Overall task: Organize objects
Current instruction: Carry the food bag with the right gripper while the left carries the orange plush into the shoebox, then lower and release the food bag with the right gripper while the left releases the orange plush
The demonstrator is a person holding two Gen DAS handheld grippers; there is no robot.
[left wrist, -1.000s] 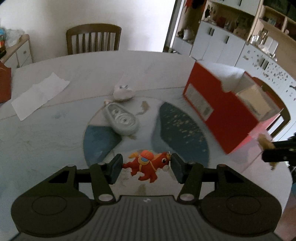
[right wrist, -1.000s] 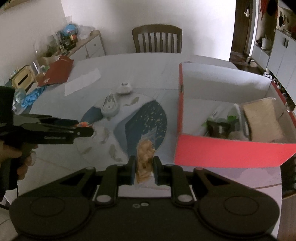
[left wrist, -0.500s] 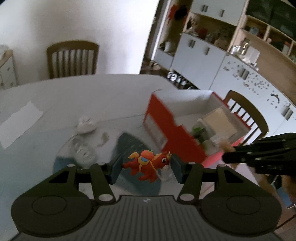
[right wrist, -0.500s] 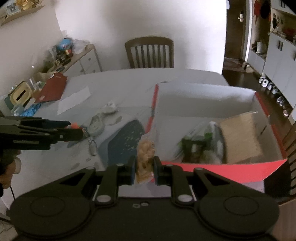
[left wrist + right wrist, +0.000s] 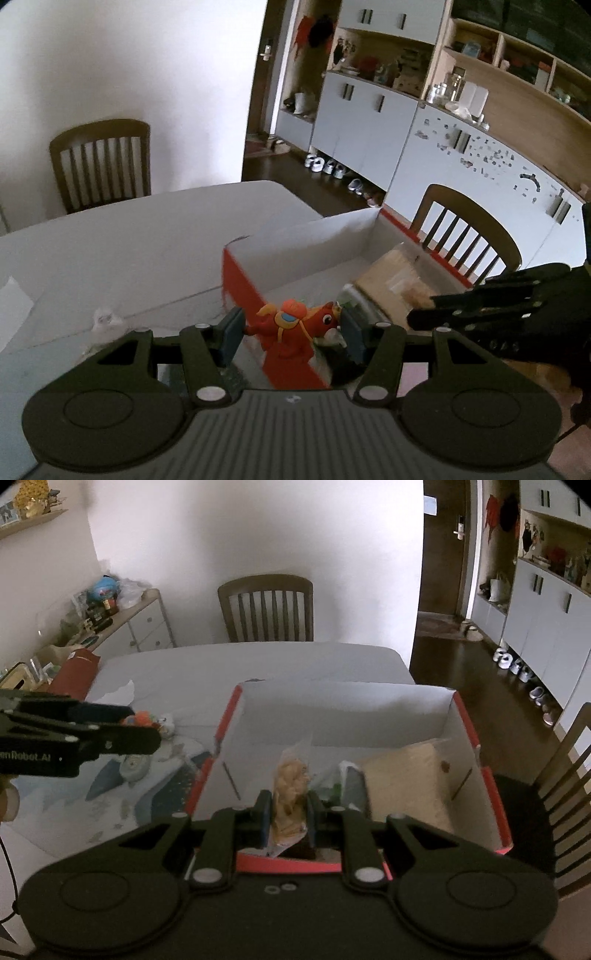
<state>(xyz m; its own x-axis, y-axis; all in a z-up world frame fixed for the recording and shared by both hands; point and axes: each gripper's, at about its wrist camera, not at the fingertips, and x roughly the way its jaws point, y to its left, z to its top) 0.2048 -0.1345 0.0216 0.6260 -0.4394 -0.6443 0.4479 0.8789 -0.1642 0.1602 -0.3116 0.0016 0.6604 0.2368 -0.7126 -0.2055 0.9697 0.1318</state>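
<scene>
My left gripper (image 5: 291, 328) is shut on a red toy horse (image 5: 295, 321) and holds it in the air by the near left corner of the red box (image 5: 243, 280). My right gripper (image 5: 288, 812) is shut on a clear snack packet (image 5: 290, 790) and holds it over the front of the same red box (image 5: 369, 864). The box holds a tan bag (image 5: 410, 779) and a green and white item (image 5: 343, 782). The left gripper also shows in the right wrist view (image 5: 144, 731), left of the box. The right gripper shows in the left wrist view (image 5: 417, 314), over the box.
On the table (image 5: 240, 664) left of the box lie a grey oval case (image 5: 135, 764), a small white object (image 5: 105, 317) and a white paper (image 5: 118, 694). Chairs (image 5: 266, 609) stand at the far side and at the right (image 5: 465, 229). A cluttered sideboard (image 5: 110, 627) is at left.
Both grippers have risen and moved right toward the red box with their loads. The right gripper went from in front of the box to over its front edge.
</scene>
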